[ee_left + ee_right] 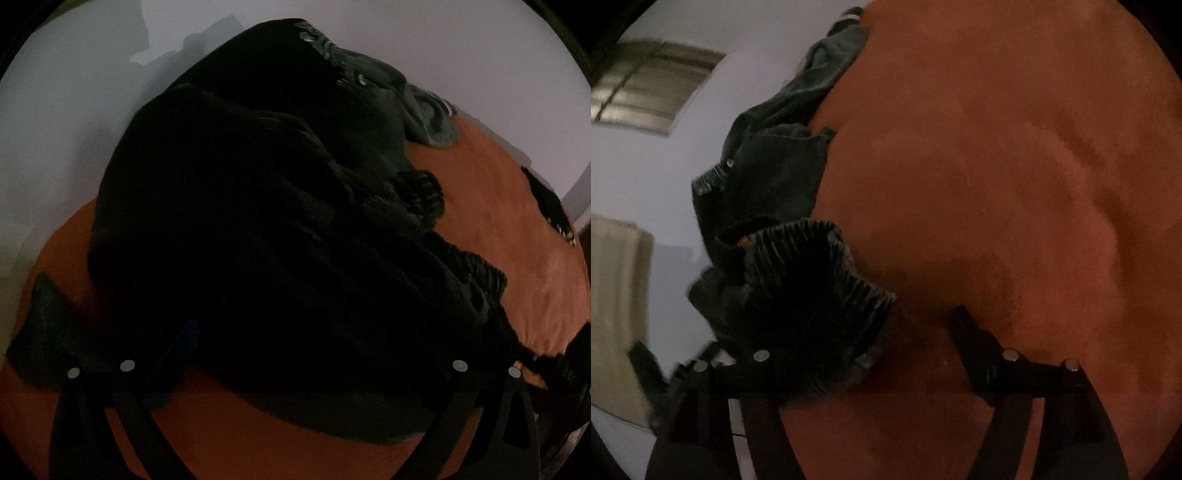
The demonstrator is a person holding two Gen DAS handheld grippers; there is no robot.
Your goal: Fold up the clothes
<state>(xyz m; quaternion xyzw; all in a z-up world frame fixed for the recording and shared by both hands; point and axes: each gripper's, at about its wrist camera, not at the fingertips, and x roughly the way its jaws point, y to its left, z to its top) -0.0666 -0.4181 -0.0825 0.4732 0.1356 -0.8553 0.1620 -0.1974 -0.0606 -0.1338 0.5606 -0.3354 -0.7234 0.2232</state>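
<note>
The left gripper point(291, 343) has its jaws spread wide, one finger at 7 o'clock and one at 5 o'clock, with black cloth lying across the gap; no pad visibly presses on it. The right gripper point(827, 328) also stands with jaws apart, the ribbed cuff point(827, 280) bunched against its 8 o'clock finger point(646, 365), the 4 o'clock finger over bare cover.

The black garment point(258, 221) fills the middle of the left wrist view, its long axis running from 7 o'clock up to 1 o'clock, where it ends beside grey-green cloth point(428, 118). In the right wrist view a grey-green garment point(779, 166) with a stitched pocket and a metal snap runs from 8 o'clock toward 12 o'clock.

No writing can be read.

Everything lies on an orange bed cover point(997, 166). Behind is a pale wall point(443, 44), and at 10 o'clock a window point(646, 88).
</note>
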